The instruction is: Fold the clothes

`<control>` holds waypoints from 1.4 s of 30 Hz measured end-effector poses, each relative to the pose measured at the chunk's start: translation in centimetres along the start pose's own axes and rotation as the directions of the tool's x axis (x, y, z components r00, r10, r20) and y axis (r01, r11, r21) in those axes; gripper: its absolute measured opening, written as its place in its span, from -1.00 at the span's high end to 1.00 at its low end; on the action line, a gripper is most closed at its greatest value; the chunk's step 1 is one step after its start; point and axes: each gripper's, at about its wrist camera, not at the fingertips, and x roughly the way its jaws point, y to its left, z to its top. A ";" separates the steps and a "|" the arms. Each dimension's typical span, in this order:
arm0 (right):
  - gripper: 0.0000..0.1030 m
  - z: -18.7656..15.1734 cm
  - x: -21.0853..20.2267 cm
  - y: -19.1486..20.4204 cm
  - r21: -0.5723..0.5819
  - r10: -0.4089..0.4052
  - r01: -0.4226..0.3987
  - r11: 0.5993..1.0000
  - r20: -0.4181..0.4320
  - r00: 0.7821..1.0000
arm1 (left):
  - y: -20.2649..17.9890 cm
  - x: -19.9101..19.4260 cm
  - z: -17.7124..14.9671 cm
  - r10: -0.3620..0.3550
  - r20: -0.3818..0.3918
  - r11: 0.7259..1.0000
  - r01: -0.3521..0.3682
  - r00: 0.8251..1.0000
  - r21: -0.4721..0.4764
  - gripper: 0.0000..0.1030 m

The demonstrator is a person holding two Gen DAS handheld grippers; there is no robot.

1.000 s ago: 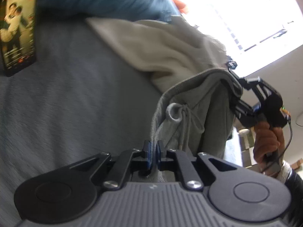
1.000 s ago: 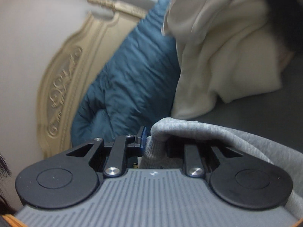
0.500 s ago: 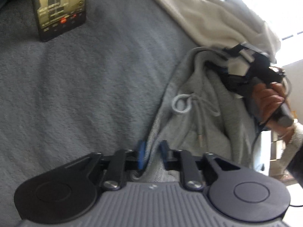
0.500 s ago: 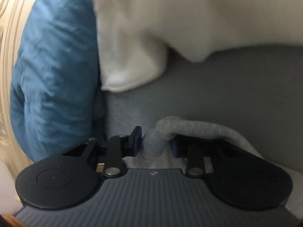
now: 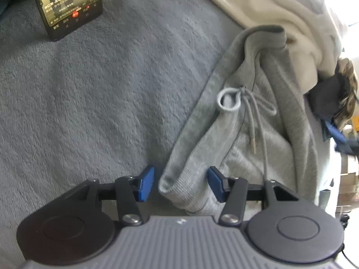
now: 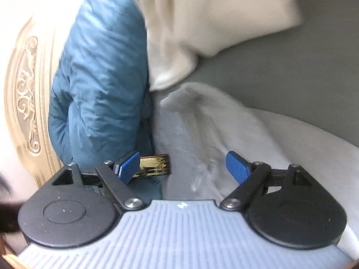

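The grey sweatpants (image 5: 242,121) lay rumpled on the bed's grey blanket (image 5: 101,94), their ribbed waistband corner sitting just ahead of the left hand-held gripper (image 5: 180,185), whose blue pads stood well apart with nothing pinched. The right hand-held gripper (image 6: 182,168) gaped just as wide over the same pale cloth, holding nothing. That fleece looked soft, floppy and light; I judged it would sag and bunch wherever it went unsupported, and the drawstring (image 5: 249,109) would dangle. The thick waistband seemed the firmest edge to pinch, one corner per gripper. A cream garment (image 5: 269,11) lay beyond it, a phone (image 5: 69,4) far ahead to the left.
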 end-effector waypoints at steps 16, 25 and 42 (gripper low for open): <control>-0.63 -22.4 -23.2 -19.3 0.576 -0.036 -0.270 0.772 0.464 0.885 | -3.1 -1.0 -2.7 0.252 0.106 0.963 -0.260 0.962 0.074 -0.03; -0.10 -23.5 -22.5 -21.6 0.553 -0.060 -0.315 0.771 0.555 0.829 | -4.1 -0.3 -3.6 0.331 0.158 0.932 -0.348 0.930 0.101 -0.03; 0.98 -9.5 -31.5 -17.3 0.304 -0.081 -0.196 0.932 0.704 0.705 | -5.7 3.7 -2.9 0.304 0.162 0.938 -0.325 0.939 0.123 -0.07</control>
